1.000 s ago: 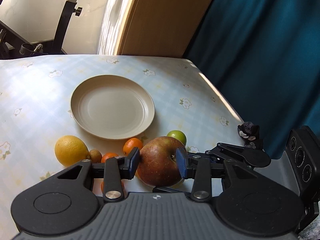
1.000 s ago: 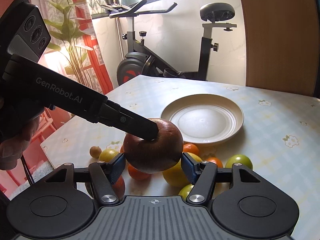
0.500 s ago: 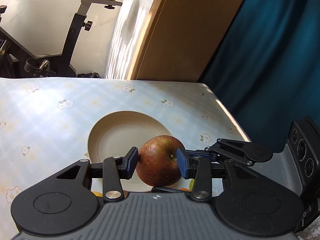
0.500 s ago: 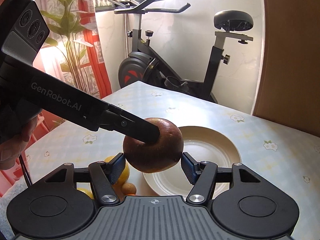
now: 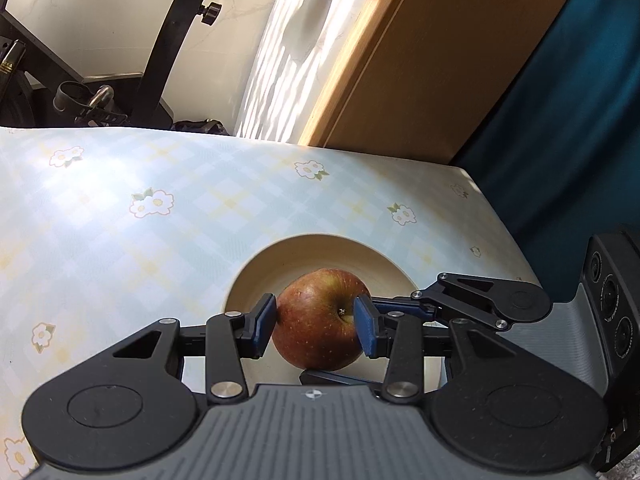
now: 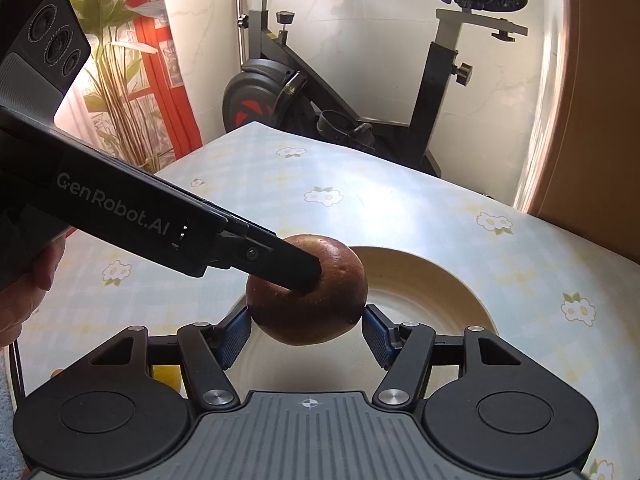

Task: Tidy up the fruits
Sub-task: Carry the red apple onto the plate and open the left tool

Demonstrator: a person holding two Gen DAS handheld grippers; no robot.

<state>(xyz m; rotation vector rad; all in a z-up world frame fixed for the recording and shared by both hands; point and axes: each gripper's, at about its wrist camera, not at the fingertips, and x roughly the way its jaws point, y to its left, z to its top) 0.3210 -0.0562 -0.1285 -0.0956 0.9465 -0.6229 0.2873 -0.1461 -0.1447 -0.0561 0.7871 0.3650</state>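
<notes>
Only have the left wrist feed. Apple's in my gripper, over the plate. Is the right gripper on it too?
Observer: Yes. In the right wrist view the apple sits between the right gripper pads, and both seem to touch it.
Operator: Other fruit nearby?
Observer: A yellow fruit peeks out behind the right gripper's left finger, on the table beside the plate.
Operator: Hand visible?
Observer: A hand at the picture's left edge holds the left gripper body.

Behind your table (image 6: 400, 208): exercise bike (image 6: 352, 92); plant (image 6: 116, 68) and red curtain (image 6: 160, 68) left; teal curtain (image 5: 568, 112) right.
</notes>
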